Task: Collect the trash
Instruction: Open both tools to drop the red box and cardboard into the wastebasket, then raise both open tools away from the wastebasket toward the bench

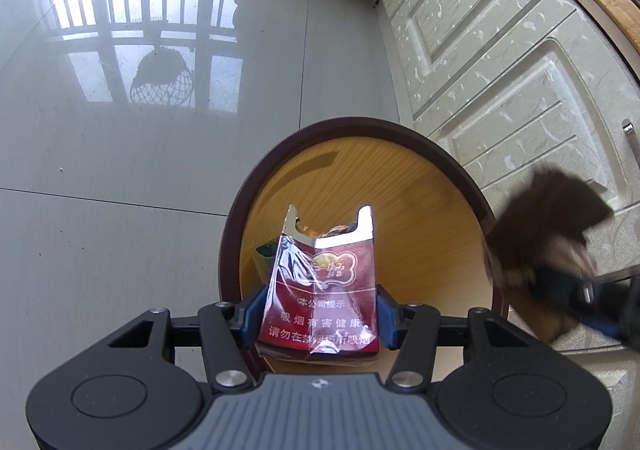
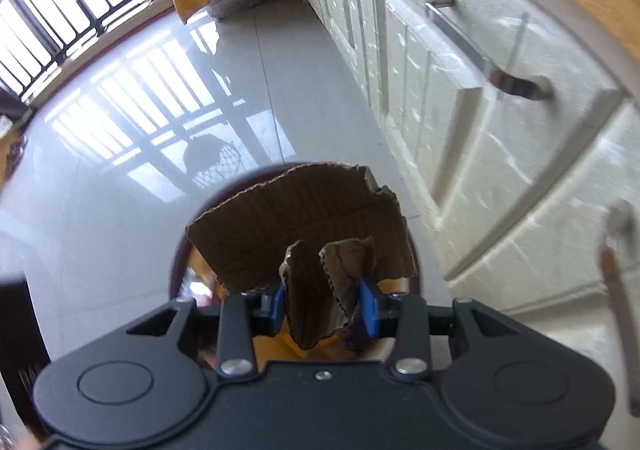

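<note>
Left claw (image 1: 318, 312): we pinch the red cigarette pack (image 1: 320, 290) between the blue pads, held above the open bin (image 1: 256, 186).
Right claw (image 2: 322, 308): we grip a torn cardboard scrap (image 2: 304, 226), over the same bin (image 2: 178, 270).
Bin: on the tiled floor (image 1: 120, 170), beside the white cabinets (image 1: 500, 70).

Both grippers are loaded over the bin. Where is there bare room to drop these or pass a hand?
Inside the bin, the wooden wall beyond the cigarette pack is bare. The tiled floor left of the bin is open. It is crowded right of the bin, between the cardboard and the cabinet doors.
</note>
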Motion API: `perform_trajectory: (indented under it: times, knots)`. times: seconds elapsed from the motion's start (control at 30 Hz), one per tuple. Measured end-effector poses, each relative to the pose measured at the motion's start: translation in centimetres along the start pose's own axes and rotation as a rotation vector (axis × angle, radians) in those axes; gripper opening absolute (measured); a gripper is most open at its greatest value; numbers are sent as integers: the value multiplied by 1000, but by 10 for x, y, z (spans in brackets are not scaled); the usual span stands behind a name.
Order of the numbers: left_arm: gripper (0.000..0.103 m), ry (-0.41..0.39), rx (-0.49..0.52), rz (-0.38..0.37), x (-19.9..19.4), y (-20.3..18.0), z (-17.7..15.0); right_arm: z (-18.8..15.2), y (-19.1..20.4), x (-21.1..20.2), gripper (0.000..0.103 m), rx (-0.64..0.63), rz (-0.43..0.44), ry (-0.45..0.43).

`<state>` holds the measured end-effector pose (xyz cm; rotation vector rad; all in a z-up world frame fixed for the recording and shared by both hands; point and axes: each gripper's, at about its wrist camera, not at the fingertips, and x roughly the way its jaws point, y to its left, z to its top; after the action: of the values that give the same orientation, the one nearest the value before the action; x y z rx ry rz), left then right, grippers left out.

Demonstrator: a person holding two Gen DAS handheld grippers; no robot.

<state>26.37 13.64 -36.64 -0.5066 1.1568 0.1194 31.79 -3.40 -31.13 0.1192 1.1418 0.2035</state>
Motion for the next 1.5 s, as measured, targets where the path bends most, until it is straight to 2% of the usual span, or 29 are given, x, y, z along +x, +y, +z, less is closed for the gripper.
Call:
perform_trajectory:
  times: [0.1, 0.27, 0.33, 0.53, 0.6, 0.83, 0.9, 0.97, 1.2, 1.37, 1.5]
  knots:
    - [55, 5, -6, -4, 2, 0, 0, 10, 4, 12, 41, 51, 31, -5]
    - [55, 5, -21, -3, 7, 3, 4, 18, 5, 26, 50, 127, 84, -12]
    - [55, 4, -24, -5, 8, 4, 5, 16, 8, 28, 58, 110, 75, -11]
    - [58, 4, -12, -4, 10, 2, 6, 6, 12, 24, 58, -7, 31, -7]
    - [64, 3, -2, 4, 10, 1, 5, 3, 11, 23, 58, -38, 18, -1]
    - [71, 0, 77, 28, 2, -7, 6, -9, 3, 19, 58, -112, -11, 45]
    - [80, -1, 117, 67, -4, -11, 5, -11, 0, 18, 58, -134, -18, 65]
    - [81, -4, 150, 90, -10, -12, 3, -13, -2, 17, 58, -148, -22, 86]
    - [89, 15, 155, 99, -25, -13, 1, -20, -6, 5, 59, -186, -39, 112]
    - [94, 18, 160, 113, -40, -13, -1, -24, -5, -7, 64, -213, -49, 106]
    - [98, 12, 166, 122, -54, -12, -3, -26, -6, -19, 73, -225, -75, 93]
